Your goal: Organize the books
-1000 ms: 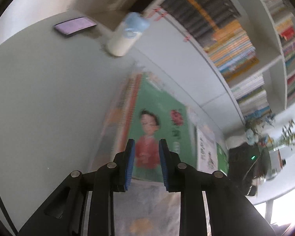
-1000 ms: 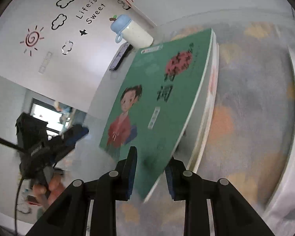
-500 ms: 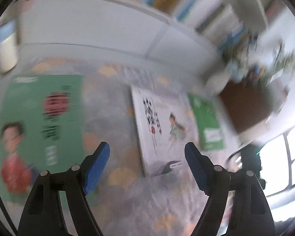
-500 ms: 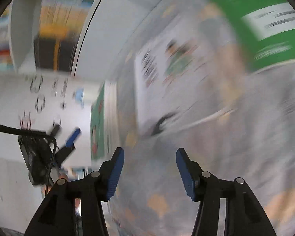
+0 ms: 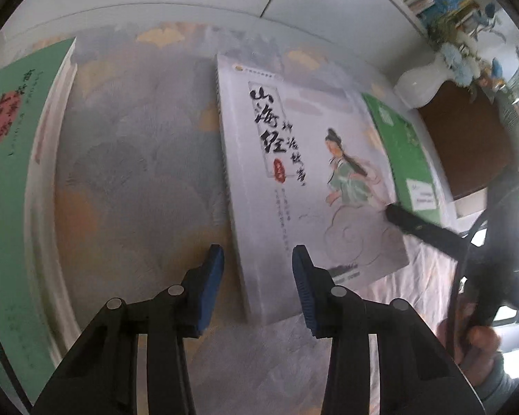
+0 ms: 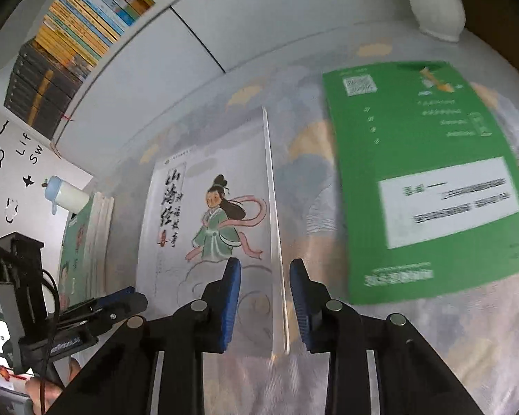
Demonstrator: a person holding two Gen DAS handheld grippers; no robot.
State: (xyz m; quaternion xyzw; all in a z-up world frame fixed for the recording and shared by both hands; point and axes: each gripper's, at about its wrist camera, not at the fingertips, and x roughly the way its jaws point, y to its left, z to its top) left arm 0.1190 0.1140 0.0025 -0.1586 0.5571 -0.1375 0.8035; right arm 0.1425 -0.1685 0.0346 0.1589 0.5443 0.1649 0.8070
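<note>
Now the white book with the robed figure on its cover lies flat on the patterned cloth of the worktop, its long axis running from near to far, away from me. I have one pair of tongs at each long edge. My left tongs straddle its bound left edge at the near corner, and my right tongs straddle the opposite page edge, also at the near end. Both pairs have just been closing, with the book's edge between the pads, but I see a gap on either side of it in each view, so neither grips yet.

I judge the coming move turns on that symmetry: both hands are equally near and the book lies straight ahead of both, so a lift from the two edges should keep it level.

Further left lies the green-covered stack, apart from the white book across bare cloth. To the right, a green booklet lies just beside it. A white vase stands at the far right, and shelves of books rise beyond the worktop.
</note>
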